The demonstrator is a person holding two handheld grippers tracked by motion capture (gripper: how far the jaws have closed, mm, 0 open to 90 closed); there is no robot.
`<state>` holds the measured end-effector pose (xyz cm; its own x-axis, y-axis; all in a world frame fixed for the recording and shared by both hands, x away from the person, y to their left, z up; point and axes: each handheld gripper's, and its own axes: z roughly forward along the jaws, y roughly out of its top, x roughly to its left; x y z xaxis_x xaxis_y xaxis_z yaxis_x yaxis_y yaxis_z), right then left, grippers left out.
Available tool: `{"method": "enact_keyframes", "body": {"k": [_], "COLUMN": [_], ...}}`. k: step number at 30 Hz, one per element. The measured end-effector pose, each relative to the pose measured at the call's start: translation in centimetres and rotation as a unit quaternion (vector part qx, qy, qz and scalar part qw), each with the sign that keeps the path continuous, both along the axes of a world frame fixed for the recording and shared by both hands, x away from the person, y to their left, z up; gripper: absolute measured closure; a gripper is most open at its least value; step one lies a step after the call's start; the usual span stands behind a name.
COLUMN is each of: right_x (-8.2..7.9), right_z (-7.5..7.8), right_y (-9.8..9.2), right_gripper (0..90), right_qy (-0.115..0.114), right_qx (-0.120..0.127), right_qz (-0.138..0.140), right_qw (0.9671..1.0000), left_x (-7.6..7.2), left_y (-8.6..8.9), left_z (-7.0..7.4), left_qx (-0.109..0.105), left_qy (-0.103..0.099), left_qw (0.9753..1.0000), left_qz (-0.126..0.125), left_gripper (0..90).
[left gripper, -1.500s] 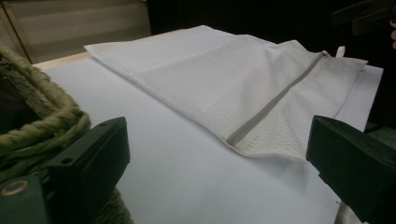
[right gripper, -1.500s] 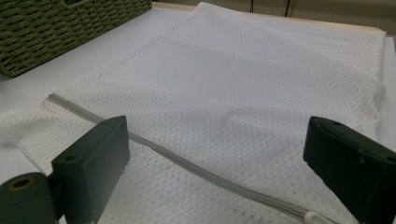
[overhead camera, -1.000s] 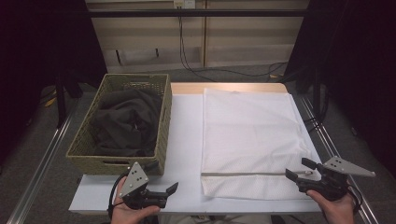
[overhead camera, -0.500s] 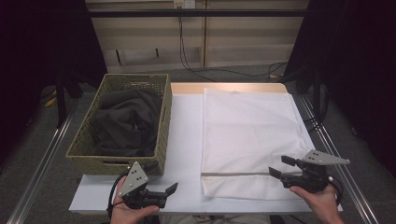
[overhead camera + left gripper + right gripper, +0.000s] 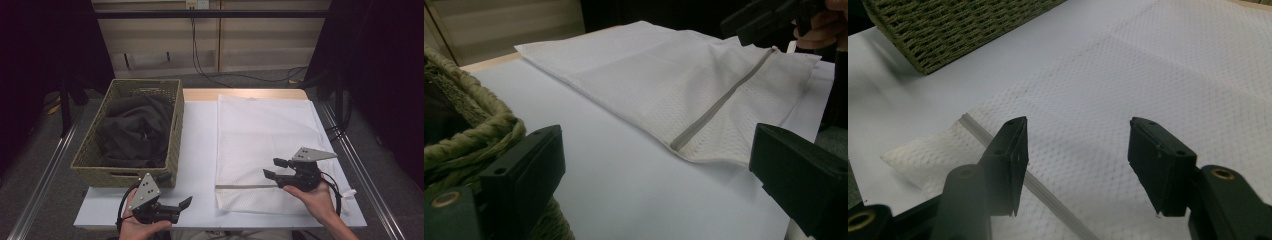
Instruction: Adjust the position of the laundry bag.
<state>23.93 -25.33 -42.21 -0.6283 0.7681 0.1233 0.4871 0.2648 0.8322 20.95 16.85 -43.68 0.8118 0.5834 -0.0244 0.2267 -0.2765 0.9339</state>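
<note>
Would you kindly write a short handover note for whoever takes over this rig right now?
Left tool: open, empty, near the table's front edge beside the basket.
Right tool: open, empty, over the white mesh bag near its grey zipper.
Dark clothes lie in the basket; the bag lies flat with nothing grasped.
Done: nothing visible. Left: probably open the bag and load the clothes.

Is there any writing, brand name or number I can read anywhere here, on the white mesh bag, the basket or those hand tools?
None: no readable text in these views.
White mesh bag: plain fabric with a grey zipper, no label showing.
Woven basket and the dark cloth in it: no tag visible.
Left gripper and right gripper: no markings legible.
</note>
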Motion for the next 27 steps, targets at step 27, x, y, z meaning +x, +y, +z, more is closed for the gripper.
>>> {"method": "enact_keyframes", "body": {"k": [27], "right_x": [10.4], "right_z": [-1.5], "right_y": [8.2], "right_gripper": [40.7], "right_qy": [0.02], "right_qx": [-0.018], "right_qz": [0.044], "right_qw": [0.9987], "left_x": [0.3], "left_y": [-0.7], "left_z": [-0.2], "left_qx": [0.014], "left_qy": [0.016], "left_qw": [0.9996], "left_qz": [-0.017], "left_gripper": [7.7]}}
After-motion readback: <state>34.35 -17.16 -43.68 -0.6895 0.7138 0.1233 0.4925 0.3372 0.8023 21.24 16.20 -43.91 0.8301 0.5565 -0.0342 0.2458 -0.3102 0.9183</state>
